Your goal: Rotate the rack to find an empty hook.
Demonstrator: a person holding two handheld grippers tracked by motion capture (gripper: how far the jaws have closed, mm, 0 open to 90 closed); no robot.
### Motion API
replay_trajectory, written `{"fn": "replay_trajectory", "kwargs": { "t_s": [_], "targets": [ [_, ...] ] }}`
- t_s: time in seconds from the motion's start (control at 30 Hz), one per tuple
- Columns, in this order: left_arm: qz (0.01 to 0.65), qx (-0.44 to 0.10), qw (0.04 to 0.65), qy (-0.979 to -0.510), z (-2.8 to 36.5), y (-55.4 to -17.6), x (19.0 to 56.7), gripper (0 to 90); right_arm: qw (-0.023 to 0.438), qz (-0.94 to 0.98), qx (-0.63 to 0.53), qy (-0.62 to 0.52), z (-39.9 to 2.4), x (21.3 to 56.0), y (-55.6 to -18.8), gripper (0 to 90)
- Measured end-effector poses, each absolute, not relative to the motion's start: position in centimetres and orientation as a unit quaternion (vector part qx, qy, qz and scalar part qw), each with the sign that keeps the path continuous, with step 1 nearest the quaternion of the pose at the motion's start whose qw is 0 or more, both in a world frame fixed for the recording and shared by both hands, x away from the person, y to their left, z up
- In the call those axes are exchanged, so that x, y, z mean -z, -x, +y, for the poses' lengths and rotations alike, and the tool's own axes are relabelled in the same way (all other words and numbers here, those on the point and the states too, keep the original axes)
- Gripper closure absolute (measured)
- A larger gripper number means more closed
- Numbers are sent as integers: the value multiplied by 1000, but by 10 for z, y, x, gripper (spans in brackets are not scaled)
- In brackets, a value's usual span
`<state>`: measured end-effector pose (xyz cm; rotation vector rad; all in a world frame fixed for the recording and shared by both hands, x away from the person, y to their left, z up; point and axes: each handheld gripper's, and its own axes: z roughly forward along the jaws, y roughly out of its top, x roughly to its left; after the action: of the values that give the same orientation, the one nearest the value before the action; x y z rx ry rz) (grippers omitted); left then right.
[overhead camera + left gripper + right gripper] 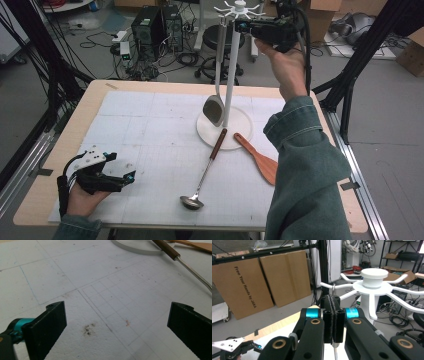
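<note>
In the right gripper view the jaws of the right gripper (333,322) are pressed together on a thin metal handle, and most of that handle is hidden behind them — only a sliver shows below and a small loop above, at an arm of the white rack (373,286). From the high view this is the spatula (215,107), hanging beside the rack's pole with its blade just above the round white base (239,134); whether the loop sits on a hook cannot be made out. The right hand (282,67) holds the gripper high at the far side. A ladle (202,172) lies on the white mat (150,150) of the desk (100,97), its brown handle end resting on the base, bowl toward the near edge. A wooden turner (257,159) lies right of it, partly cut off by the green sleeve (305,170). The left gripper (116,323) rests near-left on the mat — jaws released, wide apart, nothing between them
</note>
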<state>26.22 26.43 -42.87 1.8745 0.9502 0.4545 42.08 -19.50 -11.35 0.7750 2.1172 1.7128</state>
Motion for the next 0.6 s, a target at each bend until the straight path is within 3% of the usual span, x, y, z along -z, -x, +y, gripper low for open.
{"fn": "replay_trajectory", "kwargs": {
  "t_s": [0.6],
  "targets": [
    [388,-186,475,-767,264,-262,429,29,156,736,-600,-272,-204,117,-416,900]
  ]
}}
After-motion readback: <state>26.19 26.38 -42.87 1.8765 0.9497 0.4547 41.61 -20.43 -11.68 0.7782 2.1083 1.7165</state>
